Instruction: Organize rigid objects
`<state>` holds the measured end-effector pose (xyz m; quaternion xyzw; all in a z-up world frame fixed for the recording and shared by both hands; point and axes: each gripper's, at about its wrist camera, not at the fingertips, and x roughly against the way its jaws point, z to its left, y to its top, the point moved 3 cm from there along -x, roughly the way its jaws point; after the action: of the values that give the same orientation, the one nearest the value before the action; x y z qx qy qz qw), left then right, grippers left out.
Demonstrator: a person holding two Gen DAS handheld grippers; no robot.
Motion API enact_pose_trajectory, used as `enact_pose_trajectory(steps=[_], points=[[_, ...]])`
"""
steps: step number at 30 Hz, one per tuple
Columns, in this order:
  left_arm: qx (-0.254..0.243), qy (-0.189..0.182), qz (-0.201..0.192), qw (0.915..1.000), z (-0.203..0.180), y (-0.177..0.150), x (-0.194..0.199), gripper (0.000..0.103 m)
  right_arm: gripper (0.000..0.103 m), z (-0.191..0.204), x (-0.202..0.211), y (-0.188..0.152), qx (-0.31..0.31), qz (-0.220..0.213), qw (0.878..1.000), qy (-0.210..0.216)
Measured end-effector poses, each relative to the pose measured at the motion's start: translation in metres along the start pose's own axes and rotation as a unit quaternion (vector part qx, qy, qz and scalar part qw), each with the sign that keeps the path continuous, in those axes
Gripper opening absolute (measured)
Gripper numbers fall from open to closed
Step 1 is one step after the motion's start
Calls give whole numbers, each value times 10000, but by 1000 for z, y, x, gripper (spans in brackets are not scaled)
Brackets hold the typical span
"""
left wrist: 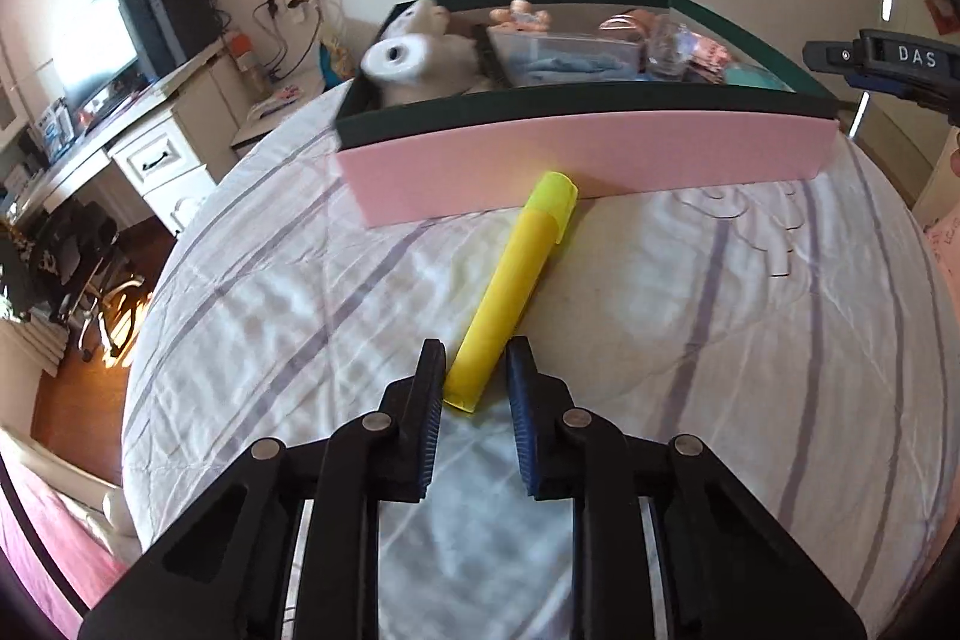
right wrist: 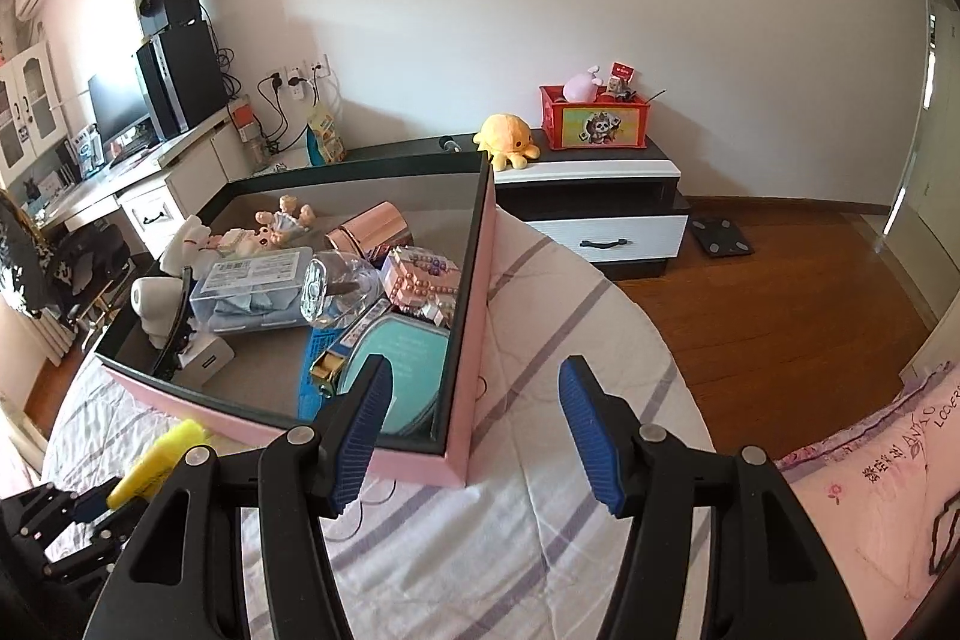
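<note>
A yellow highlighter (left wrist: pixel 510 280) lies on the striped bedsheet, its capped end touching the pink wall of a large open box (left wrist: pixel 588 160). My left gripper (left wrist: pixel 477 370) is shut on the highlighter's near end, a pad on each side. In the right wrist view the highlighter (right wrist: pixel 159 454) shows at the lower left beside the box (right wrist: pixel 474 340). My right gripper (right wrist: pixel 474 424) hangs open and empty over the sheet at the box's near corner. Inside the box lie several items: a clear case (right wrist: pixel 252 286), a glass bottle (right wrist: pixel 336 292), a copper tin (right wrist: pixel 372 235) and a teal tin (right wrist: pixel 396 370).
The bed (left wrist: pixel 720 340) fills the foreground, with a pink pillow (right wrist: pixel 870 490) at the right. A desk with a monitor and a computer tower (right wrist: pixel 180 76) stands at the left. A low cabinet (right wrist: pixel 600 214) by the wall carries a plush octopus and a red crate. Wooden floor lies beyond.
</note>
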<state>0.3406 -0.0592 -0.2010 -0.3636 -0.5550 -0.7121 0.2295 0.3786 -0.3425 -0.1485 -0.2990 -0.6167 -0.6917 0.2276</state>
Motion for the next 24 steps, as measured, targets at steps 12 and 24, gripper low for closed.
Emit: enact_pose_trajectory(steps=[12,24], points=[[682,532,107,9962,67,-1,-18,22,25,3,-61,24,220,517,9980,-283],[500,619,104,9968,64,21,-34,37,11,5,-76,24,320,726,9966,-231]])
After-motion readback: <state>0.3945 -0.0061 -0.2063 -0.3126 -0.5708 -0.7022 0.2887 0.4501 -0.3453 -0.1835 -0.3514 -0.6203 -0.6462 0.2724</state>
